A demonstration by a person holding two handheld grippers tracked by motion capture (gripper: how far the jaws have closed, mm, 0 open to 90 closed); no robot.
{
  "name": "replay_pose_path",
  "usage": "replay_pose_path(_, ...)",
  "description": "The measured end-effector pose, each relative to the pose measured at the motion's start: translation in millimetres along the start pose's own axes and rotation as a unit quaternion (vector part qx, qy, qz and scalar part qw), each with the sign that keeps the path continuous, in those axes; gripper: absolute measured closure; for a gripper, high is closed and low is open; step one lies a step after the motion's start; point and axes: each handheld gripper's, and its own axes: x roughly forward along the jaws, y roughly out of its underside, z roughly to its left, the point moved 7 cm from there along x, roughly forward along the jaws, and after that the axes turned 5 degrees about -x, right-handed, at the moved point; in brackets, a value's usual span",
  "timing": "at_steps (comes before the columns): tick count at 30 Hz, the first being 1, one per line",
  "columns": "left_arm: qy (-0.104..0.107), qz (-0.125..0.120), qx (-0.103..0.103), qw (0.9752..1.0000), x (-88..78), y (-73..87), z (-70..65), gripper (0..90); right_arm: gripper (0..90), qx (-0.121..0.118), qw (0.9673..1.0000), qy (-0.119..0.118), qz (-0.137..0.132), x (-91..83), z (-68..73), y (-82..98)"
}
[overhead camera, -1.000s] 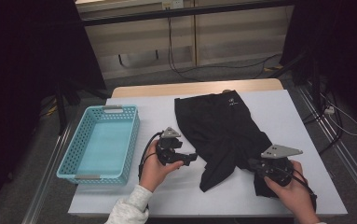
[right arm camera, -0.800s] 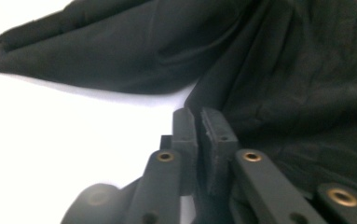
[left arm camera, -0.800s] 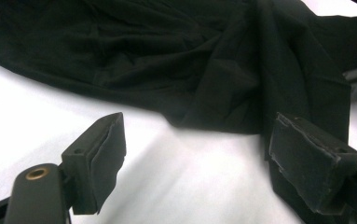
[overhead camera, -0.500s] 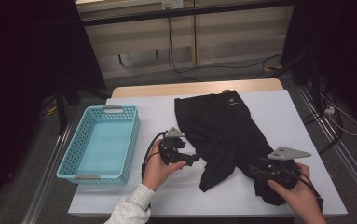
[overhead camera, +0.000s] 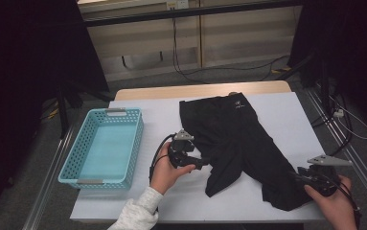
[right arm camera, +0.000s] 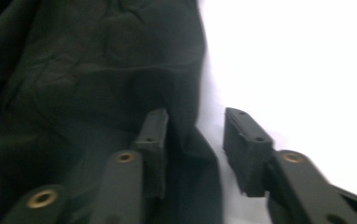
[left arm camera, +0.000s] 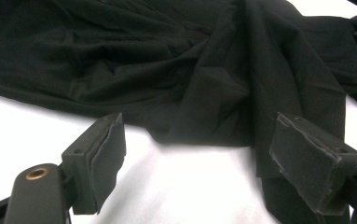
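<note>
a turquoise basket (overhead camera: 105, 146) sits on the white table's (overhead camera: 162, 120) left side

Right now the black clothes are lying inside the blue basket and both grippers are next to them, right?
Not quite. The black clothes lie spread on the white table, not in the blue basket, as the high view shows. The left gripper and right gripper are indeed at them.

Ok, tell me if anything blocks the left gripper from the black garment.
Nothing visible does. The left gripper has its jaws wide apart over bare white table, and the garment edge lies just ahead of them.
</note>
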Motion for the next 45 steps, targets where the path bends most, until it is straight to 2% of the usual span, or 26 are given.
replay_pose_path(1, 0.0, 0.0, 0.001, 1.0, 0.3, 0.1, -0.4, 18.3, 75.5, 0.0, 0.9999, -0.015, 0.002, -0.2, 2.4, -0.3)
replay_pose_path(3, 0.0, 0.001, 0.002, 1.0, 0.7, 0.2, -0.7, 18.4, 86.5, -0.001, 0.9995, -0.03, 0.0, 0.7, 5.8, -2.3)
replay_pose_path(5, 0.0, 0.002, 0.002, 1.0, 0.4, 0.4, -0.6, 18.4, 88.2, -0.009, 0.9998, -0.015, -0.007, 0.3, 2.7, -7.2)
replay_pose_path(7, 0.001, 0.0, 0.001, 1.0, -0.1, 0.3, -0.7, 18.4, 88.5, 0.0, 0.9994, 0.002, -0.034, -2.5, -6.7, -16.2)
replay_pose_path(10, 0.0, 0.001, 0.0, 1.0, -0.3, 0.6, -0.2, 18.5, 88.5, 0.016, 0.9979, 0.033, -0.054, -3.8, -24.0, -22.7)
replay_pose_path(12, 0.001, 0.0, 0.0, 1.0, -0.9, 0.4, -0.3, 18.5, 88.4, 0.011, 0.9975, 0.05, -0.048, -2.4, -32.4, -20.0)
replay_pose_path(14, 0.001, -0.002, 0.0, 1.0, -2.0, -0.5, -0.1, 18.5, 87.6, 0.021, 0.9977, 0.043, -0.048, -0.5, -35.3, -17.2)
replay_pose_path(15, 0.0, -0.003, 0.0, 1.0, -2.2, -0.7, 0.4, 18.5, 84.7, 0.016, 0.9982, 0.043, -0.037, 2.2, -35.5, -14.6)
replay_pose_path(18, -0.001, -0.005, -0.001, 1.0, -2.8, -1.1, 0.6, 18.5, 71.9, 0.004, 0.9972, 0.069, -0.027, 5.7, -34.8, -13.3)
replay_pose_path(20, -0.001, -0.004, 0.0, 1.0, -4.1, -1.6, 0.5, 18.5, 68.4, 0.006, 0.9972, 0.065, -0.036, 3.5, -30.1, -17.4)
replay_pose_path(21, -0.001, -0.005, 0.0, 1.0, -4.6, -2.1, 0.6, 18.5, 62.8, 0.005, 0.9974, 0.058, -0.043, 0.7, -24.7, -20.6)
replay_pose_path(23, 0.0, -0.007, 0.0, 1.0, -5.2, -2.5, 0.9, 18.5, 57.4, -0.003, 0.9974, 0.054, -0.047, -3.6, -16.4, -24.0)
replay_pose_path(25, -0.001, -0.008, 0.0, 1.0, -5.4, -2.6, 1.1, 18.5, 57.1, -0.014, 0.9979, 0.042, -0.048, -8.8, -5.1, -25.6)
replay_pose_path(29, -0.001, -0.007, 0.0, 1.0, -6.9, -3.4, 0.8, 18.5, 59.3, -0.027, 0.9985, -0.015, -0.044, -12.9, 25.5, -20.9)
replay_pose_path(32, 0.0, -0.011, 0.001, 0.9999, -8.2, -5.8, -1.2, 18.5, 58.9, -0.048, 0.998, -0.023, -0.034, -13.1, 40.5, -19.1)
replay_pose_path(35, 0.003, -0.012, 0.002, 0.9999, -6.8, -6.4, -2.9, 18.5, 61.8, -0.061, 0.9971, -0.038, -0.026, -10.8, 51.9, -18.5)
replay_pose_path(37, 0.004, -0.009, 0.004, 0.9999, -4.7, -6.0, -3.7, 18.5, 65.0, -0.069, 0.9971, -0.032, -0.006, -5.1, 52.8, -12.1)
replay_pose_path(39, 0.006, -0.008, 0.003, 0.9999, -3.3, -6.1, -4.9, 18.5, 71.5, -0.077, 0.9961, -0.042, 0.009, -1.0, 54.6, -6.0)
replay_pose_path(41, 0.007, -0.008, 0.005, 0.9999, -2.6, -6.6, -5.1, 18.5, 81.5, -0.076, 0.9961, -0.045, 0.007, 0.1, 56.2, -4.3)
replay_pose_path(42, 0.007, -0.006, 0.005, 0.9999, -2.7, -6.7, -5.0, 18.5, 88.6, -0.08, 0.996, -0.039, 0.007, -0.8, 54.8, -5.3)
replay_pose_path(43, 0.007, -0.006, 0.005, 0.9999, -2.5, -6.9, -5.1, 18.5, 89.0, -0.079, 0.9963, -0.034, -0.001, -1.8, 52.7, -7.3)
replay_pose_path(45, 0.008, -0.007, 0.006, 0.9999, -2.0, -7.3, -5.7, 18.5, 89.3, -0.071, 0.9965, -0.04, -0.016, -6.4, 50.7, -12.2)
